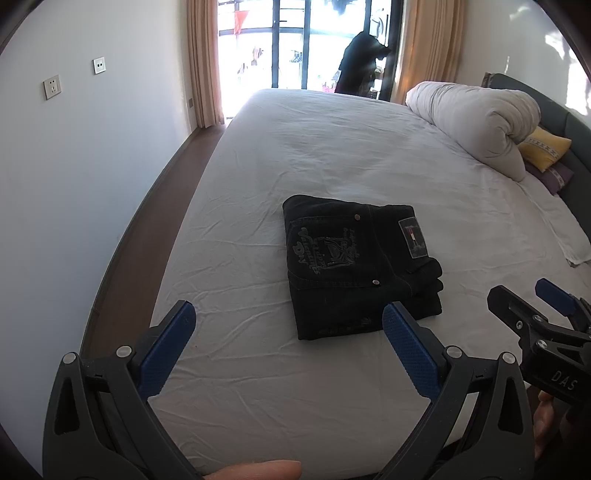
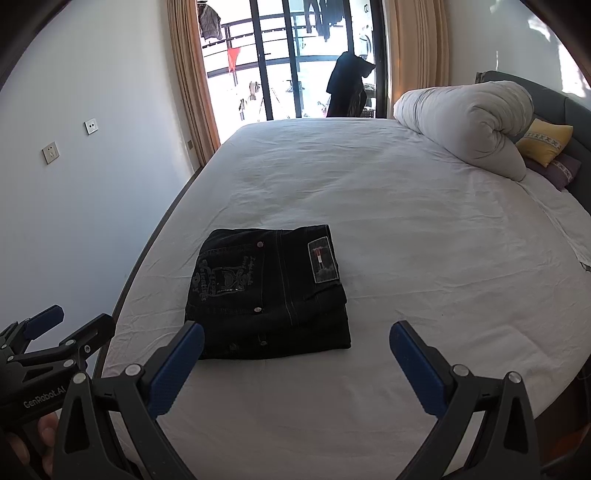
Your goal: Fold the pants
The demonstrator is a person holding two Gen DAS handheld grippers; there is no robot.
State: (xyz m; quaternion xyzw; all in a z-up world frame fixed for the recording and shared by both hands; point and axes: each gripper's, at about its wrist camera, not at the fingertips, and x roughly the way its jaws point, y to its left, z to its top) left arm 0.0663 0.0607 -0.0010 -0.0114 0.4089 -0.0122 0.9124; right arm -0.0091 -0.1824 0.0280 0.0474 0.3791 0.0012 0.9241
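The black jeans (image 1: 360, 266) lie folded on the white bed sheet (image 1: 332, 147). Only my right view shows laundry (image 2: 210, 22) hanging on the balcony. My left gripper (image 1: 288, 325) and right gripper (image 2: 295, 339) both stand wide open above the sheet, holding nothing.

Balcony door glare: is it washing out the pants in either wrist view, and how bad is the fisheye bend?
Left wrist: door blown out, black pants still legible, bed edge bows strongly. Right wrist: glare milder, pants embroidery clear, same curved edges, corners vignetted.
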